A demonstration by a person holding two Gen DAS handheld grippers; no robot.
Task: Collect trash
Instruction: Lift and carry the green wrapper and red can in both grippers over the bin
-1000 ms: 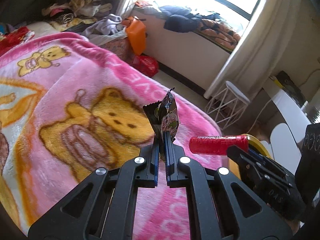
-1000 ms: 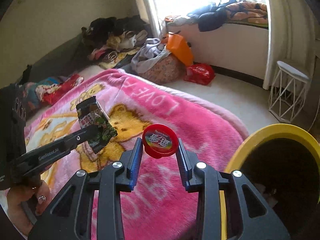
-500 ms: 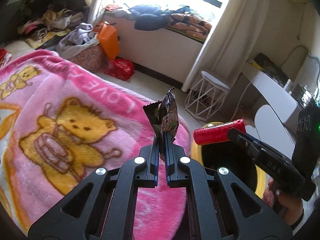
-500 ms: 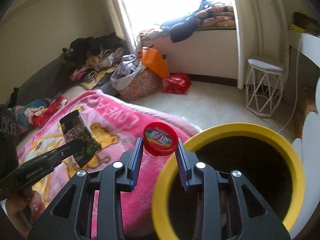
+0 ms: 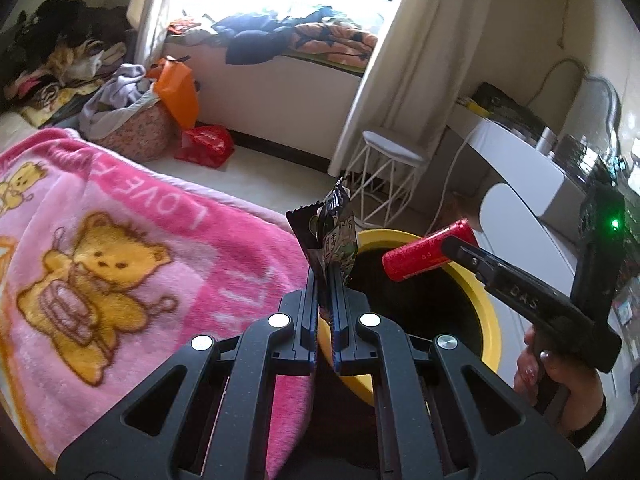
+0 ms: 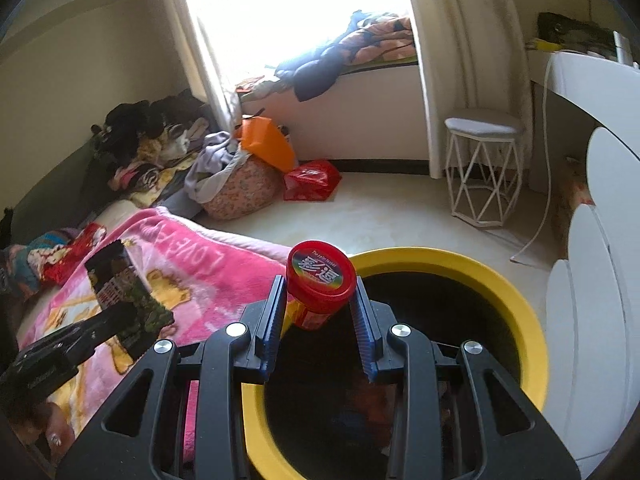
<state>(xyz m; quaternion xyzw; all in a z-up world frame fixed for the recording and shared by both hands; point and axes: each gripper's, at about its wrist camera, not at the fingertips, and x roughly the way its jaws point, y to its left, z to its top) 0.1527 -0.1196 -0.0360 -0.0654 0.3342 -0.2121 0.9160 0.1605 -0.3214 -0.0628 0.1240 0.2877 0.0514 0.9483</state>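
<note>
My left gripper [image 5: 327,276] is shut on a dark snack wrapper [image 5: 334,232] that stands upright between its blue pads, just at the near rim of a yellow-rimmed trash bin [image 5: 486,308]. My right gripper [image 6: 320,296] is shut on a red candy tube [image 6: 320,280], held over the bin's [image 6: 516,300] dark opening. In the left wrist view the tube [image 5: 428,254] and the right gripper [image 5: 448,250] hang above the bin, a hand below them. The right wrist view shows the wrapper [image 6: 124,296] in the left gripper [image 6: 132,312] over the pink blanket [image 6: 200,272].
The pink bear blanket [image 5: 120,280] covers the bed left of the bin. Beyond it stand a laundry basket [image 6: 240,192], an orange bag [image 6: 268,144], a red bag [image 6: 312,180] and a white wire stool [image 6: 484,168]. White furniture [image 6: 592,280] borders the bin on the right.
Both grippers have swung rightward off the blanket to the yellow bin, each keeping its item. The tube now hangs over the bin's opening and the wrapper has reached its rim.
</note>
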